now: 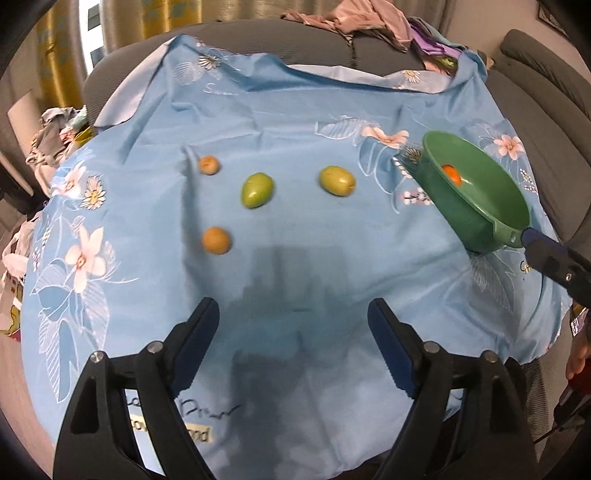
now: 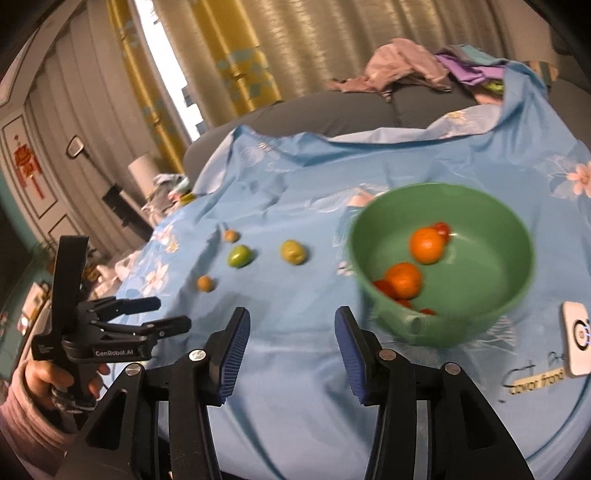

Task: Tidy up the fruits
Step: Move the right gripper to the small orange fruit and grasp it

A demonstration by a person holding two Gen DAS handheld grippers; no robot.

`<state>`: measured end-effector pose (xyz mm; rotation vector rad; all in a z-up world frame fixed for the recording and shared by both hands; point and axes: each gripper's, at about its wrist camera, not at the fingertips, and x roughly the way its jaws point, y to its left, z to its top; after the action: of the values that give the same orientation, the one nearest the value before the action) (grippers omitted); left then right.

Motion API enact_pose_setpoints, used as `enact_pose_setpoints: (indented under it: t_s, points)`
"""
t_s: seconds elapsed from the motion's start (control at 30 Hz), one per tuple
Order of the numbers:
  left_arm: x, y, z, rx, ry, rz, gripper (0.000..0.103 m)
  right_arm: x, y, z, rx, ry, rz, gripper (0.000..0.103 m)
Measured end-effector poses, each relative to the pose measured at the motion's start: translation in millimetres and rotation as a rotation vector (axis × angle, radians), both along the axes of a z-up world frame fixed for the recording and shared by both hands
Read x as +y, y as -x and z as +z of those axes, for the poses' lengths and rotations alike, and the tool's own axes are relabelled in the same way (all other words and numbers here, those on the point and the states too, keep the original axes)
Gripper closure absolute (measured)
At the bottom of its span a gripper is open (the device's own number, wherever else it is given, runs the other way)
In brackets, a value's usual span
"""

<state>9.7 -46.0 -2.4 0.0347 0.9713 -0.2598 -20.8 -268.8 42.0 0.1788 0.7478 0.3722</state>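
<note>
A green bowl [image 2: 443, 266] stands on the blue floral cloth and holds two oranges [image 2: 426, 243] and small red fruits [image 2: 441, 229]; it also shows in the left wrist view [image 1: 476, 192]. Two green fruits [image 1: 257, 190] [image 1: 337, 180] and two small brown fruits [image 1: 209, 164] [image 1: 217, 240] lie on the cloth left of the bowl. My left gripper [image 1: 293, 317] is open and empty, hovering near the cloth's front; it shows in the right wrist view [image 2: 162, 314]. My right gripper [image 2: 291, 328] is open and empty just left of the bowl's near rim; one of its fingers [image 1: 546, 254] shows in the left wrist view beside the bowl.
The blue cloth [image 1: 295, 110] covers a round table. A grey sofa [image 1: 258, 40] with piled clothes [image 1: 369, 18] stands behind. A white device [image 2: 576, 343] and a paper label [image 2: 537, 380] lie at the cloth's near right. Clutter sits at the left [image 1: 55, 129].
</note>
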Motion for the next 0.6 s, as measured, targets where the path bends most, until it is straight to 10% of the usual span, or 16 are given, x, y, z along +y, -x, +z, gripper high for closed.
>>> enact_pose_setpoints:
  t_s: [0.6]
  points:
    - [57.2,0.1,-8.9,-0.005,0.058,0.049,0.018,73.8,-26.3,-13.5,0.08,0.072,0.138,0.054]
